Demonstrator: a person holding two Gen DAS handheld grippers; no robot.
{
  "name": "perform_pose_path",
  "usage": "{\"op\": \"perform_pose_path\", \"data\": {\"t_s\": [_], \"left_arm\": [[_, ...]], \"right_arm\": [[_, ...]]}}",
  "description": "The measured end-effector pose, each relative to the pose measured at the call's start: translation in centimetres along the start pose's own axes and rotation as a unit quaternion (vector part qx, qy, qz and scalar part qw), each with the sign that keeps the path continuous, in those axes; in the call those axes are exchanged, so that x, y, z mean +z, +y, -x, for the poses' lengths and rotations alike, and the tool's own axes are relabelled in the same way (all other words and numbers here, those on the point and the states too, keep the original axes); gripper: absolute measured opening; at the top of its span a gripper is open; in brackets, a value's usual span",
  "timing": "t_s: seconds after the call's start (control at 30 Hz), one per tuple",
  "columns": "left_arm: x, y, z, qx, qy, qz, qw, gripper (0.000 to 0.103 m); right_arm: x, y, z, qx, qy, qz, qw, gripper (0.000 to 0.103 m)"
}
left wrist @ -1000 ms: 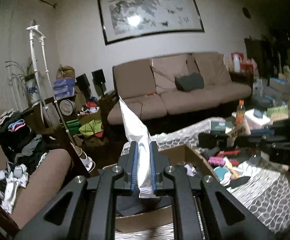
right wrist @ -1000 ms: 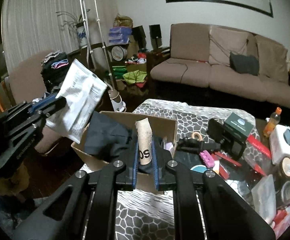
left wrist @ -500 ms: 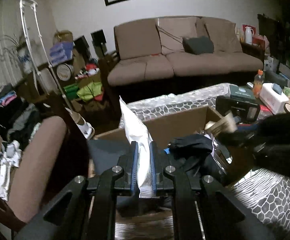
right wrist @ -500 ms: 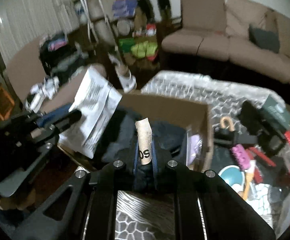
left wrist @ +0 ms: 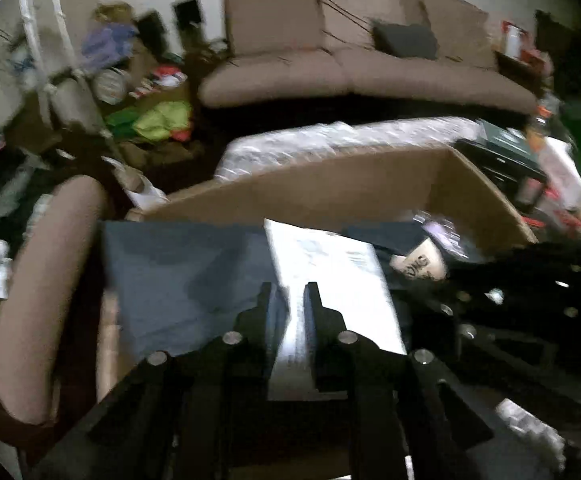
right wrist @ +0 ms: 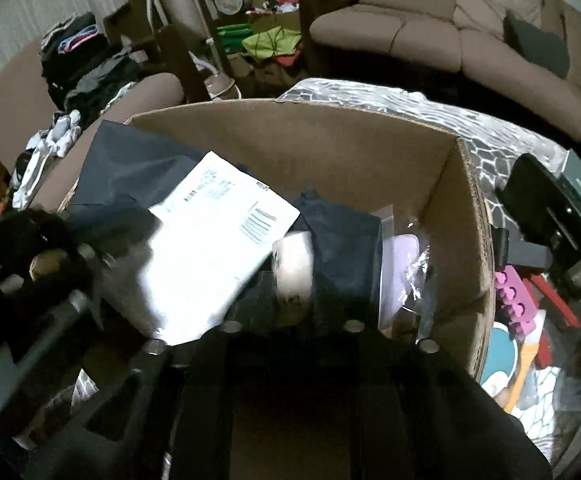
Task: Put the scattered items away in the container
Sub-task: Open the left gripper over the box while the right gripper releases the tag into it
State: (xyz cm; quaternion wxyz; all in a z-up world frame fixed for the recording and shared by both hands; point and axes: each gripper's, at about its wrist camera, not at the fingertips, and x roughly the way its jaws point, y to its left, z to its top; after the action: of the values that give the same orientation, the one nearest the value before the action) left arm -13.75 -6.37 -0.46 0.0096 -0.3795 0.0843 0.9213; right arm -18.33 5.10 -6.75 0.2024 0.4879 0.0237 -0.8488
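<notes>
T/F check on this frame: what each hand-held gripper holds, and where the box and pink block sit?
1. The left hand-held gripper is clamped on a white pouch. True.
2. The right hand-held gripper is empty. False: it grips a cardboard roll.
3. Both held items are over the box. True.
4. The pink block is inside the box. False: it lies outside, to its right.

At the lower centre of the frame a flat white plastic pouch point(left wrist: 326, 280) is clamped between the black fingers of the left gripper point(left wrist: 290, 300); behind it, an open brown cardboard box point(left wrist: 330, 192) is seen, with a dark blue cloth point(left wrist: 178, 276) lying in its left part; a brown three-seat sofa point(left wrist: 350, 60) is shown along the top; the right gripper point(left wrist: 530, 300) is glimpsed, blurred, at the right edge.
</notes>
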Motion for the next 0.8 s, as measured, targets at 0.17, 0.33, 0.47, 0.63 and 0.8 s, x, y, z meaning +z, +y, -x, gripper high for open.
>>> {"op": "perform_pose_path", "data": {"t_s": [0.17, 0.33, 0.47, 0.63, 0.8], "left_arm": [[0.0, 2.2, 4.8, 0.014, -0.098, 0.051, 0.9938, 0.067], [-0.6, 3.7, 10.3, -0.060, -0.197, 0.105, 0.9728, 0.074], [-2.0, 3.6, 12.5, -0.112, -0.228, 0.131, 0.9583, 0.089], [-3.1, 0.3, 11.8, -0.118, -0.206, 0.092, 0.9669, 0.091], [-4.1, -3.2, 10.7, -0.122, -0.181, 0.050, 0.9746, 0.099]], "right_arm": [[-1.1, 0.3, 3.8, 0.007, -0.063, 0.002, 0.998, 0.044], [-1.9, -0.4, 9.1, -0.007, -0.100, 0.011, 0.995, 0.050], [-3.1, -2.4, 15.1, -0.049, -0.160, 0.008, 0.986, 0.070], [-6.6, -6.4, 19.7, -0.099, -0.174, -0.021, 0.979, 0.070], [-11.1, -11.0, 20.8, -0.127, -0.145, -0.064, 0.979, 0.071]]}}
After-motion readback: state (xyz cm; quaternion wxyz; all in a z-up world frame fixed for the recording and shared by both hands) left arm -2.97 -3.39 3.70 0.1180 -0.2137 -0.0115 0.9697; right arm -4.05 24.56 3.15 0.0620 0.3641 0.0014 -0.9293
